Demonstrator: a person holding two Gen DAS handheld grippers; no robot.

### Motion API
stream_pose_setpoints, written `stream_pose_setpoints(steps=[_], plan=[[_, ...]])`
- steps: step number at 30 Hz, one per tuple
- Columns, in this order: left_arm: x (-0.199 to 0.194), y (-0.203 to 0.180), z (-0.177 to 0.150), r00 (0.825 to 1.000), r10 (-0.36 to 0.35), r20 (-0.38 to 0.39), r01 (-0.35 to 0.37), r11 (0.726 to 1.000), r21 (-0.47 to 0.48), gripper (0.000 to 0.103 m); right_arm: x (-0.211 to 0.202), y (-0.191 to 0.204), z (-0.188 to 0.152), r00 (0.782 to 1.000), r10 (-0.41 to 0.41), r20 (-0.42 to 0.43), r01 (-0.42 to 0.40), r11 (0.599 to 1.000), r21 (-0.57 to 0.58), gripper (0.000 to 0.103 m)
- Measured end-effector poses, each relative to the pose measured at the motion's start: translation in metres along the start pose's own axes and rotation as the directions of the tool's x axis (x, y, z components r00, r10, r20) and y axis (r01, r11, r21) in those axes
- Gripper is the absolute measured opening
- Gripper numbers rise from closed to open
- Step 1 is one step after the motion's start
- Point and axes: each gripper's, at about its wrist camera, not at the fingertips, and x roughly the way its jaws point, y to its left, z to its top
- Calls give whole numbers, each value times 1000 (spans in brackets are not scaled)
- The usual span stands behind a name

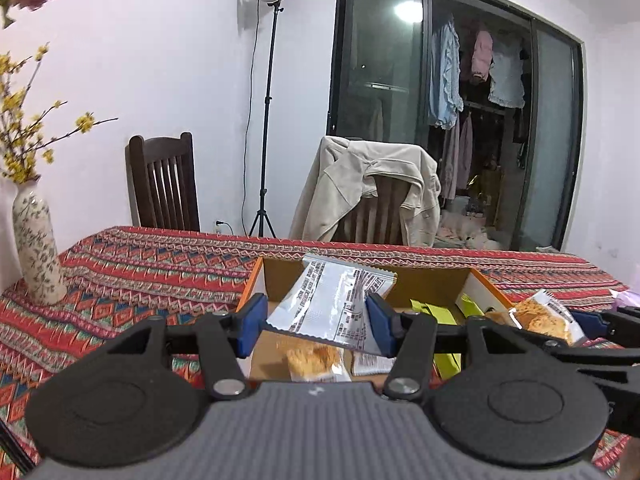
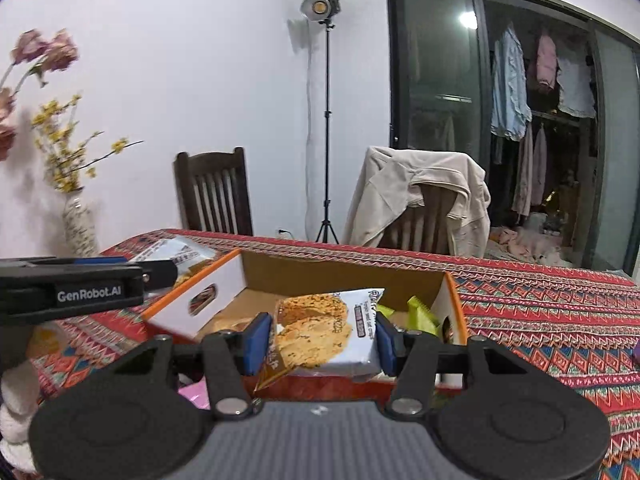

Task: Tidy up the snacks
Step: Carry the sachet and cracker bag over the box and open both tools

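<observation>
An open cardboard box (image 1: pixel 420 280) with orange edges sits on the patterned tablecloth. My left gripper (image 1: pixel 316 326) is shut on a silver-backed snack packet (image 1: pixel 332 304), held over the box. Inside the box lie a cookie packet (image 1: pixel 316 362) and yellow-green sachets (image 1: pixel 436 312). My right gripper (image 2: pixel 320 340) is shut on a cookie packet (image 2: pixel 328 332), held at the near edge of the box (image 2: pixel 344 272). That packet also shows at the right of the left wrist view (image 1: pixel 546 316). The left gripper body shows at the left of the right wrist view (image 2: pixel 80 286).
A floral vase (image 1: pixel 38 248) with yellow flowers stands at the table's far left. Two wooden chairs (image 1: pixel 166 184) stand behind the table, one draped with a beige jacket (image 1: pixel 368 184). A light stand (image 1: pixel 266 120) is by the wall. Pink wrapping (image 2: pixel 196 394) lies near the right gripper.
</observation>
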Motion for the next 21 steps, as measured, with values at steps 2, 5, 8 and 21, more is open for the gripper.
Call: stream_pose_setpoints(steps=[2,5,8,21], plan=[[12,-3,5,1000,3,-3,-3,1000,3,55,12,-6,5,1000,-12,1,12,1000,7,53],[32,-8,9,1000,19,-5,-19,1000,3,55,30,-16,11,1000,-26,5,25,999,34,53],[51,-10,9,1000,26,-18,-26,1000,-15,55,46,-27,10,999,-32,8,31,997,65,53],[82,-2,-13,999,25,-47,-26,1000,-14,69,78,-43,-10,998,-41,-46,45,995,88,73]])
